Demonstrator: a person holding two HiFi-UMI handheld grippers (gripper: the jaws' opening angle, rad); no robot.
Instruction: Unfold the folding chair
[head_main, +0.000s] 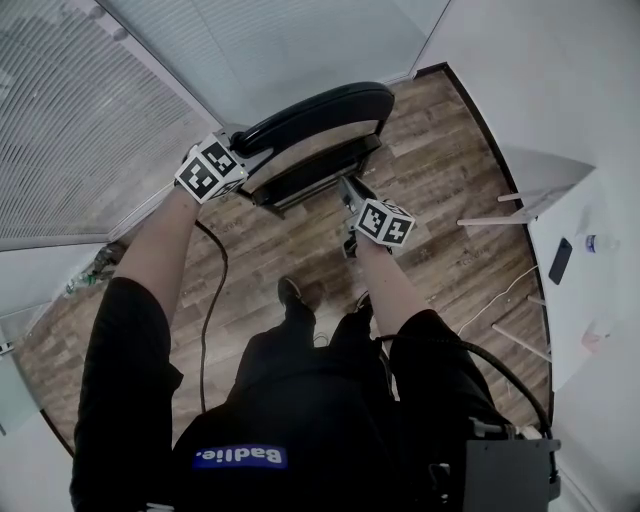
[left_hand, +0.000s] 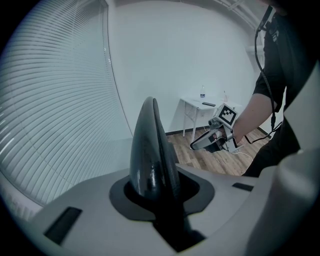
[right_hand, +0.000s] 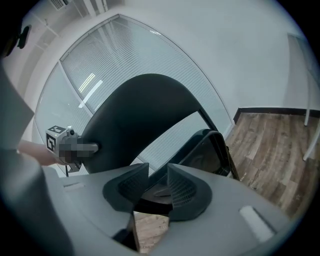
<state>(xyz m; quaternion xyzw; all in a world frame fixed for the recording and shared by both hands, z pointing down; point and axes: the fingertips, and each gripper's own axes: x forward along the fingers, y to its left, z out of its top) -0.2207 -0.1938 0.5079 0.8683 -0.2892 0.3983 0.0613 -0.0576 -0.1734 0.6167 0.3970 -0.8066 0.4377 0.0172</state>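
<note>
The black folding chair stands partly folded on the wood floor, its curved backrest above its seat. My left gripper is shut on the backrest's left end; in the left gripper view the backrest's edge fills the space between the jaws. My right gripper is at the seat's near right edge. In the right gripper view its ribbed pads stand apart, and the dark seat rim lies between them without being pressed. Behind that rise the backrest and the seat.
Window blinds run along the left and a white wall lies behind the chair. A white table at the right holds a phone and a bottle. A black cable trails on the floor by the person's feet.
</note>
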